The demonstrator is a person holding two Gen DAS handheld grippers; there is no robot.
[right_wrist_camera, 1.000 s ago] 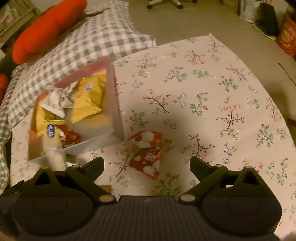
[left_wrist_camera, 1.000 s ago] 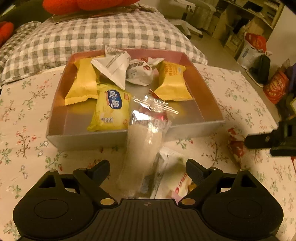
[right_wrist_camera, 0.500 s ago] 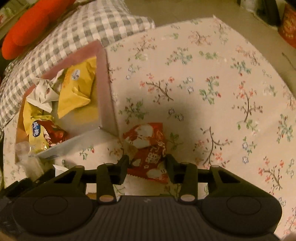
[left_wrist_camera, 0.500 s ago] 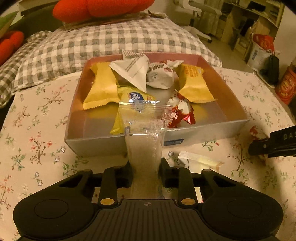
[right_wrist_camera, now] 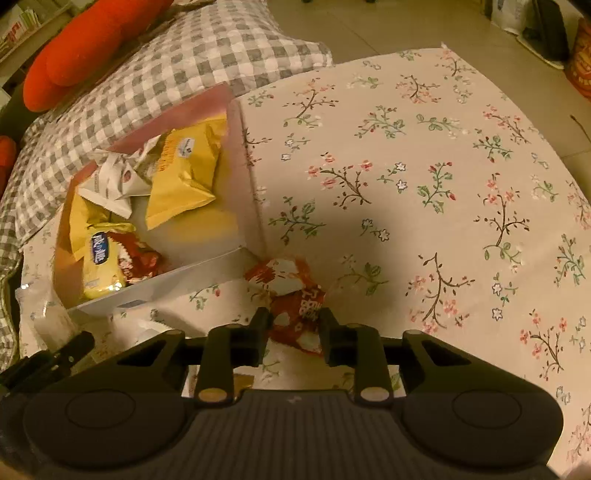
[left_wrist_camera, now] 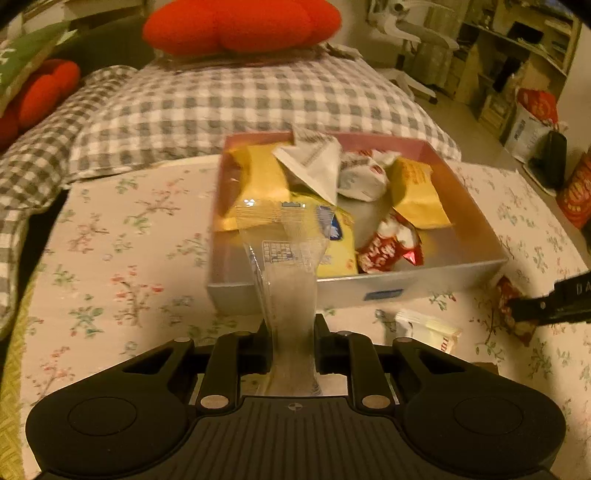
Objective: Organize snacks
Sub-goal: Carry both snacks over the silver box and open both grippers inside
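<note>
- Two grippers in play, both clamped on snacks. Your left gripper (left_wrist_camera: 291, 332) has its jaws squeezed tight on a long clear plastic packet with a pale filling (left_wrist_camera: 291, 295), which sticks up between the fingers and leans toward the box.
- That packet's crinkly sealed top overlaps the near wall of the shallow pink-walled cardboard box (left_wrist_camera: 424, 284) in the left wrist view, so you can't really tell if it's above the box or just short of it.
- Your right gripper (right_wrist_camera: 293, 325) has just been closing, and its pads now pinch a red and white foil snack packet (right_wrist_camera: 291, 295) lying on the floral tablecloth (right_wrist_camera: 443, 184), just beside the box's near corner.
- Inside the box: yellow snack bags (left_wrist_camera: 417, 192), a white crumpled wrapper (left_wrist_camera: 317, 166), a yellow packet with a blue logo (right_wrist_camera: 99, 258) and another small red wrapper (left_wrist_camera: 388, 243).
- One small pale flat packet (left_wrist_camera: 428, 328) sits on the cloth near the box's front wall, between your two grippers.
- Grey checked pillow (left_wrist_camera: 240, 99) behind the box, red plush cushion (left_wrist_camera: 240, 26) on top of it.
</note>
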